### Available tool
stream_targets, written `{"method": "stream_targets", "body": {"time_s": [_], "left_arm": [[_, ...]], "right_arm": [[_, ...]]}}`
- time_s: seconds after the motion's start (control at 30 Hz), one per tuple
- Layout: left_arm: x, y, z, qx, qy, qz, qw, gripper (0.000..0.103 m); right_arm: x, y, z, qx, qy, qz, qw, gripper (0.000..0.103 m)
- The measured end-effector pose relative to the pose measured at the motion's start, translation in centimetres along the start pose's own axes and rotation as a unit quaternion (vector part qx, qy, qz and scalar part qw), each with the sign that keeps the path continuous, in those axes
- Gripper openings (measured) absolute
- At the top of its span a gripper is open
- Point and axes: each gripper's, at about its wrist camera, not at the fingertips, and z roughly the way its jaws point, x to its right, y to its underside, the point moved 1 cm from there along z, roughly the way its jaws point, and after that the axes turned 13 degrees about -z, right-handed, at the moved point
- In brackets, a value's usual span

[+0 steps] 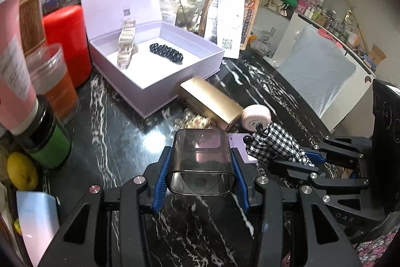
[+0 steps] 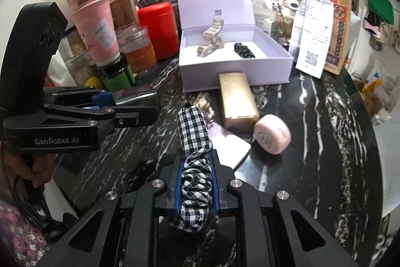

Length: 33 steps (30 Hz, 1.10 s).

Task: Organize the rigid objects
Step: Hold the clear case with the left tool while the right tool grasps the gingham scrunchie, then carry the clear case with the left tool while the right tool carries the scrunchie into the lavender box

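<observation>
The left gripper (image 1: 201,174) is clamped on a smoky clear cap (image 1: 202,162), its 2 blue pads pressed against the cap's sides, open end toward the camera. The right gripper (image 2: 197,182) is squeezed nearly shut on a checked scrunchie (image 2: 195,142), which sticks out past the tips. Both hang above the near part of the dark marble tabletop (image 2: 312,142).

The lilac box (image 1: 160,81) stands open toward the tabletop's far edge, lid upright, holding a pale clip (image 1: 126,46) and a black bead band (image 1: 166,53). Just before the box lie a gold box (image 1: 212,101) on its side, a pink round case (image 2: 272,134), a flat lilac card (image 2: 232,147) and a small glittery piece (image 1: 197,120), partly hidden.

Risks, as I judge them: the cap is smooth and gripped only on 2 sides, so a tilt could let it slide out and knock the gold box. The soft scrunchie may snag on a pad at release. With 2 grippers close together, they could collide over the box, and jars (image 2: 135,51) crowd the left edge
</observation>
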Motion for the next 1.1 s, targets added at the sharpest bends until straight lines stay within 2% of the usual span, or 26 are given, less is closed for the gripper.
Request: {"method": "stream_targets", "body": {"time_s": [0.53, 0.87, 1.1], "left_arm": [[2.4, -4.3, -1.2, 0.041, 0.006, 0.014, 0.9991, 0.045], [3.3, -8.0, -2.0, 0.079, -0.005, 0.029, 0.9964, 0.045], [3.9, -10.7, -1.5, 0.089, -0.001, 0.033, 0.9955, 0.045]], "right_arm": [[3.6, -3.6, -2.2, 0.032, 0.022, -0.007, 0.999, 0.018], [5.4, -7.2, -3.4, 0.062, 0.03, -0.028, 0.997, 0.018], [7.1, -9.7, -3.8, 0.078, 0.033, -0.036, 0.996, 0.018]]}}
